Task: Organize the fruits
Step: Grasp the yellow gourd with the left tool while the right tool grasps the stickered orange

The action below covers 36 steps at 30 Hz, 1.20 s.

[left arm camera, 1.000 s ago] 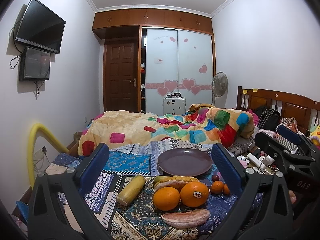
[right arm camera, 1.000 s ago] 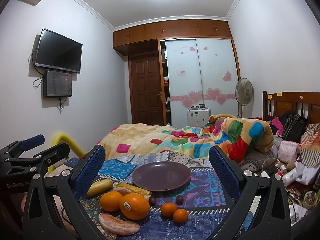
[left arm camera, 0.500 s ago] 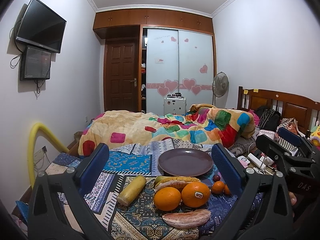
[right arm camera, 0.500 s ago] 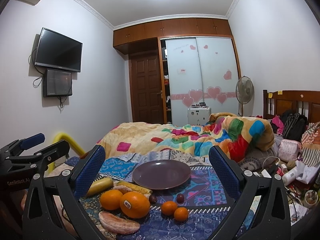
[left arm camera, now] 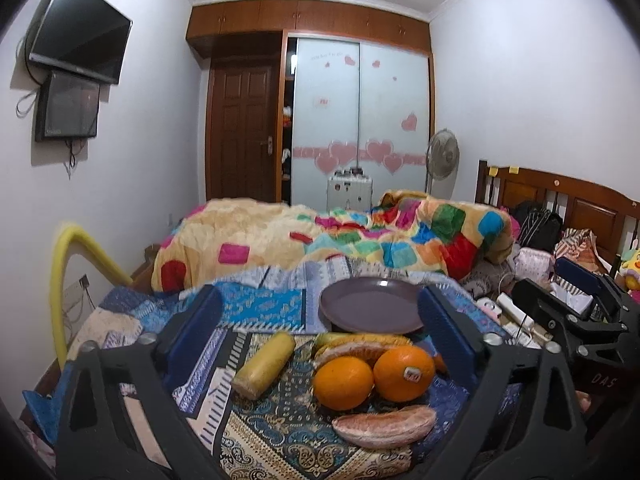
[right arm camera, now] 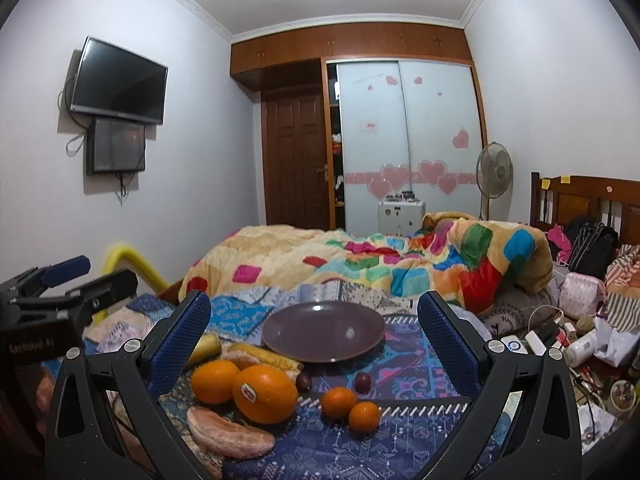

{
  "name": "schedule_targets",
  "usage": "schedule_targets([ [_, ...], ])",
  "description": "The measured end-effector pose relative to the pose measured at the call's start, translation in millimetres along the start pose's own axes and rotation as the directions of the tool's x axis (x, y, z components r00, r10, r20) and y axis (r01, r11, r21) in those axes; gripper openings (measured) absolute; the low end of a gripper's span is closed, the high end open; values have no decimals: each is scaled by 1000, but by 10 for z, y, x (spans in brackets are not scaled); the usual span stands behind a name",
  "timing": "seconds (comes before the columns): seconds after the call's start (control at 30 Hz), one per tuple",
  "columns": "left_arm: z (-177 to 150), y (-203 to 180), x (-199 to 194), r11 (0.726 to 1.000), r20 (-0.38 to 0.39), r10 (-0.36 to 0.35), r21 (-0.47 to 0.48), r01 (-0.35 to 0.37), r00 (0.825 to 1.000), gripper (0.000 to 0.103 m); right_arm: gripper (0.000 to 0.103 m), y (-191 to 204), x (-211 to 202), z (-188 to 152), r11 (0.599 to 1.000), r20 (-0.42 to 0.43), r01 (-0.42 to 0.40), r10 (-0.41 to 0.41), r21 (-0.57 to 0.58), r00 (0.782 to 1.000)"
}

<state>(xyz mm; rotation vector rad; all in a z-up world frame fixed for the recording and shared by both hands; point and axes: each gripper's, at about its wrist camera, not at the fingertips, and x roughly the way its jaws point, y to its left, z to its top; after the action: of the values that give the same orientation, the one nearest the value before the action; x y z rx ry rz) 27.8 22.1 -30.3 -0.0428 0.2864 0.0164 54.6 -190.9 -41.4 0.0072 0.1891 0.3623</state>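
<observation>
At lower centre of both views, left gripper and right gripper spread wide, empty, framing oranges below the purple plate.

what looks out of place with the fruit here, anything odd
The purple plate is bare; all the fruit lies loose on the patterned cloth in front of it. One peeled pomelo wedge sits skinless on the fabric. Nothing is spilled or damaged.

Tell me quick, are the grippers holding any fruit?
Left gripper: open, holding nothing.
Right gripper: open, holding nothing.
</observation>
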Motion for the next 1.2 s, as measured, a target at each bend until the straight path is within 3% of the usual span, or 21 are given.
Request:
schedule_targets([
  [0.13, -112, 106, 214, 1000, -80, 7, -13, -8, 997, 85, 99, -51, 149, -136, 1000, -66, 5, -5, -12, 998],
  [0.4, -388, 316, 622, 1000, -217, 17, -19, -21, 976, 72, 77, -164, 453, -398, 999, -226, -33, 34, 8, 973],
  [0.7, -567, 604, 1054, 1000, -351, 19, 22, -12, 936, 64, 77, 14, 633, -448, 996, -275, -90, 93, 25, 957],
  [0.97, -763, 737, 1376, 999, -444, -23, 19, 36, 895, 54, 77, 139, 809, -534, 990, -320, -134, 141, 43, 937],
  [1.1, -839, 743, 1474, 999, -468, -37, 16, 50, 883, 47, 77, 193, 845, -562, 987, -338, -158, 161, 35, 927],
  [1.2, -859, 726, 1445, 998, -451, -37, 28, 56, 892, 44, 77, 238, 870, -581, 985, -350, -168, 166, 24, 922],
])
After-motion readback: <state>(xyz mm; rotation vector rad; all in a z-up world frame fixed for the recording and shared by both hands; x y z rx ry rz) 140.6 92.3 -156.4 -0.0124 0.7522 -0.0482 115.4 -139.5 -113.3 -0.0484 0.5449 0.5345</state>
